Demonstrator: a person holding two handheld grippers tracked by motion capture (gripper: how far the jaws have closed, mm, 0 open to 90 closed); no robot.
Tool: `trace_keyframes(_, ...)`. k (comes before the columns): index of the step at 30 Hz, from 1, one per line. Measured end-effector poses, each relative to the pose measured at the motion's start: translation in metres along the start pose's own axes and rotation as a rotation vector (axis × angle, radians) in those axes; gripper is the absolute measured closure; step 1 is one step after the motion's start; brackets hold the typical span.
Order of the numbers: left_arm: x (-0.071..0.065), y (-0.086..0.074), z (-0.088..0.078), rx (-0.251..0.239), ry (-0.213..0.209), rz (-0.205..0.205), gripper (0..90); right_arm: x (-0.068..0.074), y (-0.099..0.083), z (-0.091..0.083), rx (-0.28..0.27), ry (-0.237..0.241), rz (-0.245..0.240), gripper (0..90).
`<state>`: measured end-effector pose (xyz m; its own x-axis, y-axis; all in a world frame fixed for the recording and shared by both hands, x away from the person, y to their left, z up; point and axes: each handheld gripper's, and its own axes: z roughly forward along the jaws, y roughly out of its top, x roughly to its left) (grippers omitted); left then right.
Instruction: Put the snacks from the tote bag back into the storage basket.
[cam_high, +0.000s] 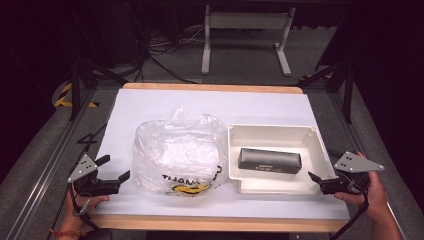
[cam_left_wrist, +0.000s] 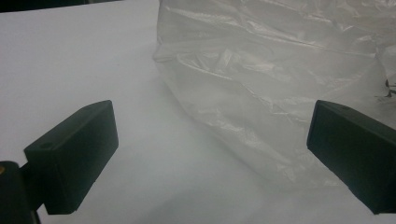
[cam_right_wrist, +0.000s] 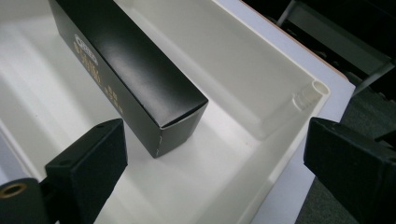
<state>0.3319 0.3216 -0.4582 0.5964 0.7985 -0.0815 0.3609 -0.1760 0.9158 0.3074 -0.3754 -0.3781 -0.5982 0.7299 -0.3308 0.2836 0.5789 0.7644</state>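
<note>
Overhead, the high view shows a white surface (cam_high: 150, 107) with a pale wooden edge. A crumpled, clear plastic bag (cam_high: 177, 152) sits left of centre, its film wrinkled and glossy, with black lettering and a yellow mark near its front. Just beside it to the right lies a shallow, rectangular white plastic tray (cam_high: 320, 150) with rounded corners, and a long, matte black carton (cam_high: 270, 160) lies flat inside it. The left hand-held gripper (cam_high: 114, 168) rests at the front left, its jaws spread apart and empty, near the bag but not touching it. The right hand-held gripper (cam_high: 314, 178) sits at the tray's front right corner; its opening is hard to judge from here.

From the left gripper view, the two blocky black jaws stand wide apart with bare white surface (cam_left_wrist: 70, 60) between them. The plastic bag (cam_left_wrist: 275, 70) rises ahead and to the right, translucent and creased.

From the right gripper view, the jaws are likewise wide apart and hold nothing. Between them lies the smooth tray (cam_right_wrist: 285, 100), and the black carton (cam_right_wrist: 135, 65) rests on its floor, sharp-edged, with small gold print along one side. One end of the carton lies close to the left jaw.
</note>
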Motion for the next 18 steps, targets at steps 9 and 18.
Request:
trace_keyframes(9, 0.000, 0.000, 0.000, 0.000, -0.002, 0.000, 2.8, 0.005, -0.018, -0.001, -0.035, -0.028, 0.070, 6.2)
trace_keyframes(18, 0.000, 0.000, 0.000, 0.000, -0.002, 0.000, 2.8, 0.008, -0.036, -0.002, -0.066, -0.044, 0.129, 5.9)
